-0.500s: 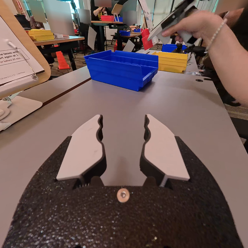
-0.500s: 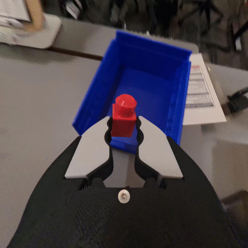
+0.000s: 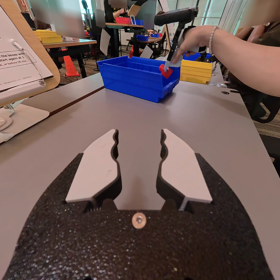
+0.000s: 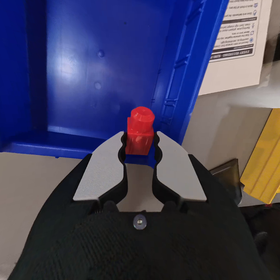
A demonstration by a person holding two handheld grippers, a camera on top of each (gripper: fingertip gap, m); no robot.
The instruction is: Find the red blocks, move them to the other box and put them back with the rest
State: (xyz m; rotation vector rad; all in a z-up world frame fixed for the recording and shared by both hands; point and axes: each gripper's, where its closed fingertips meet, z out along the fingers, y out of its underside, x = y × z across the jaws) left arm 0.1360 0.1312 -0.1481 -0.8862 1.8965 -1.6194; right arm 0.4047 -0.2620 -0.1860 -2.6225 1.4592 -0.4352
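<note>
Right wrist view: your right hand-held gripper (image 4: 139,140), clamped on the red block (image 4: 138,136), has dropped from above the blue bin (image 4: 90,60) to just inside its near right corner; release looks imminent. The bin's floor shows bare; your left hand-held gripper (image 3: 139,136) hangs apart over the worktop (image 3: 136,115); the yellow bin's (image 3: 195,72) contents are hidden.
</note>
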